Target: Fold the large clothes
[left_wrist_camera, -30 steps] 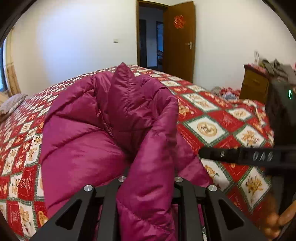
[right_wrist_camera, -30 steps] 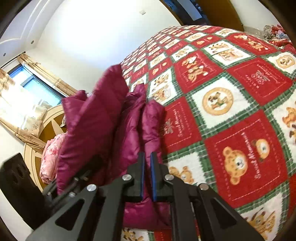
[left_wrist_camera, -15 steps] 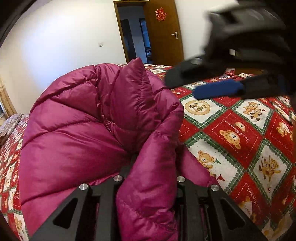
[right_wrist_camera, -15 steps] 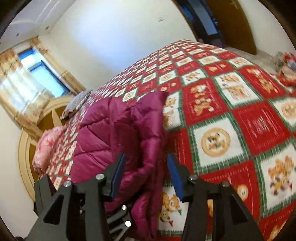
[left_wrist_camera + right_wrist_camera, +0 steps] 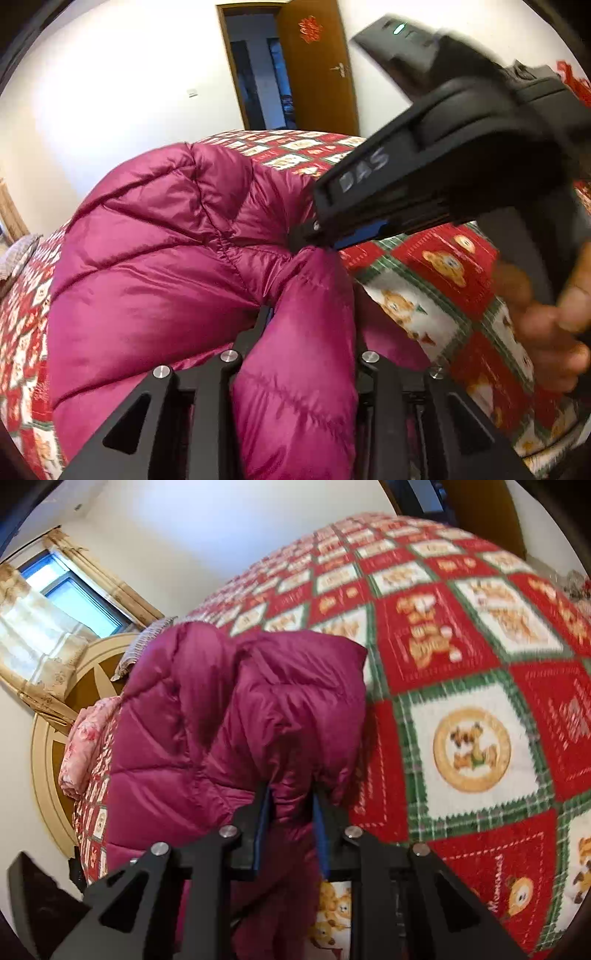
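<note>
Patchwork bedspread (image 5: 476, 738) under magenta down coat (image 5: 207, 738), both tools clamped on it.

Jacket (image 5: 155, 266): glossy quilted nylon-like cloth; bedspread (image 5: 461, 664): matt printed; door (image 5: 317, 74): varnished wood.

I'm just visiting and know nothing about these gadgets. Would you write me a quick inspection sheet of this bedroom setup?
Surface: bed under a red, green and white teddy-bear quilt.
Job's things: magenta puffer jacket, bunched up on the quilt.
Clutter: pink cloth by the headboard.
Grippers: left gripper clamps a jacket fold, jaws just easing wider; right gripper has just been closing on another fold.
Cables: nothing seen.
Surroundings: open wooden door, curtained window.
</note>
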